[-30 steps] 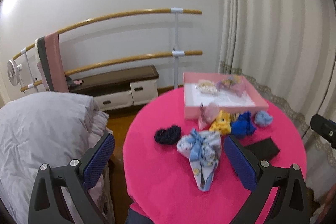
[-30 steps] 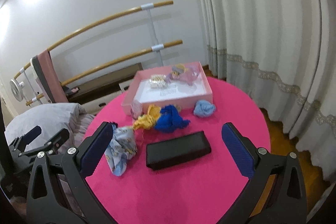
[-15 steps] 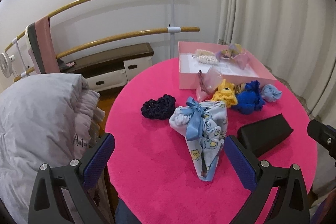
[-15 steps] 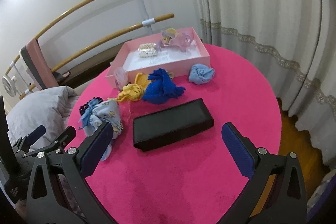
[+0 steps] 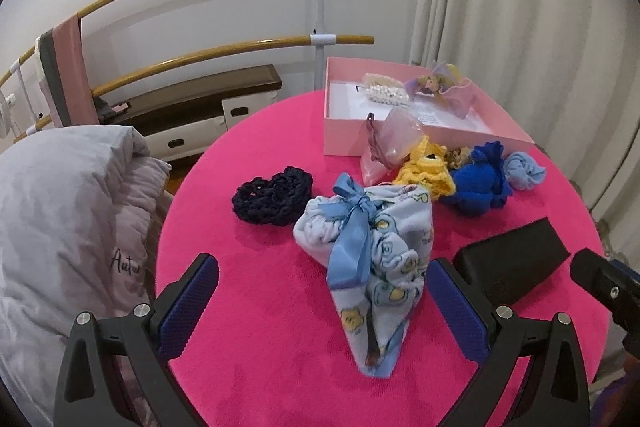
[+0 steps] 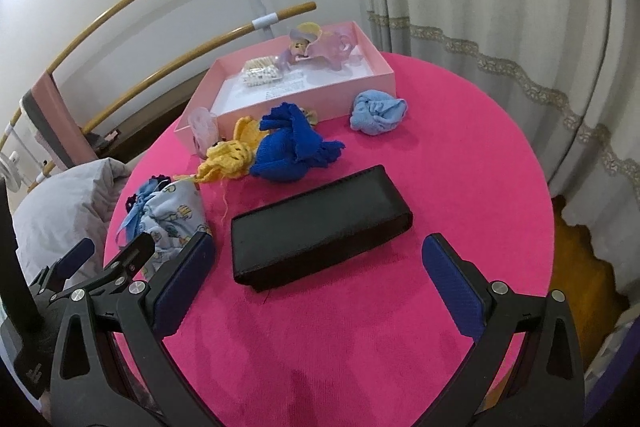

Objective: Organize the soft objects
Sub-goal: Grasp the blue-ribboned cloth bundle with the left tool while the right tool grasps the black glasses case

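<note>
Both tongs [image 5: 318,281] nearer table; pillow [image 5: 60,211] reads "Auto"?

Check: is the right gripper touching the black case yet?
Apart. In the right wrist view the right gripper is open, and bare pink table shows between each finger and the black case.
</note>
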A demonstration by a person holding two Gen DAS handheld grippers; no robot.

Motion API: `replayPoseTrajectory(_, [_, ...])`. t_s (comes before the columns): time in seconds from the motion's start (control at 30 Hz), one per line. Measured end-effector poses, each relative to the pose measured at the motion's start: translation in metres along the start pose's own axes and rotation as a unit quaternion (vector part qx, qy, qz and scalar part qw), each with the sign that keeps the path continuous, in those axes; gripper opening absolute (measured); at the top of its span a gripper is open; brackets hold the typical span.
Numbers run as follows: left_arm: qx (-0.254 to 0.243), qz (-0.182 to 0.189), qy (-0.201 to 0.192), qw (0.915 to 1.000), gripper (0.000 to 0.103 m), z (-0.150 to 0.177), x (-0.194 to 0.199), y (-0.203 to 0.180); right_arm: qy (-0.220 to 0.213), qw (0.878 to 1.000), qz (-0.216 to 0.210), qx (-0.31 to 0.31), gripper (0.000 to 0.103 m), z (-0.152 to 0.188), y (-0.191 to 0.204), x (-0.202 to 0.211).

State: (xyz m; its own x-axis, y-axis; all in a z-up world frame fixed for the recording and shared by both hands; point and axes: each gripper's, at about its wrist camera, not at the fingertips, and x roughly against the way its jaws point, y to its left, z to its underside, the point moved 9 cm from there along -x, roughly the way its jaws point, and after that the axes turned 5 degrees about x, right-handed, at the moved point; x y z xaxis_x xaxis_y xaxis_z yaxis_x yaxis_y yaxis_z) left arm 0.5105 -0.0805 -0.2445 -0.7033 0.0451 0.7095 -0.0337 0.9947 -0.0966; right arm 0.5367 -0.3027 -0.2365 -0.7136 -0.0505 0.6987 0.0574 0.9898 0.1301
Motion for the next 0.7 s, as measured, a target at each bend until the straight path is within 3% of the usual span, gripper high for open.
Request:
replayPoseTrajectory(0.23, [-0.004,0.004,0.019,0.9998,0.103,-0.002,-0.037,-0.009,0.02,0.999,0.021,-0.039,0.103,0.005,-0.01,-0.018])
replayPoseTrajectory(0.3, [-0.014,-0.002,0.021,0.9997,0.098,-0.001,-0.048,-0.012,0.027,0.997,0.017,-0.068,0.103,0.007,-0.013,-0.026])
replayPoseTrajectory(0.37, [-0.014,0.007,0.03,0.9994,0.086,0.001,-0.057,-0.014,0.034,0.996,0.02,-0.083,0.103,0.009,-0.013,-0.034])
replayPoseTrajectory(0.43, [-0.007,0.026,0.034,0.9991,0.084,0.003,-0.062,-0.014,0.046,0.994,0.026,-0.095,0.103,0.011,-0.012,-0.045])
replayPoseTrajectory(0.7, [-0.016,0.037,0.029,0.9988,0.08,0.003,-0.065,-0.013,0.053,0.989,0.046,-0.127,0.101,0.0,0.003,-0.072])
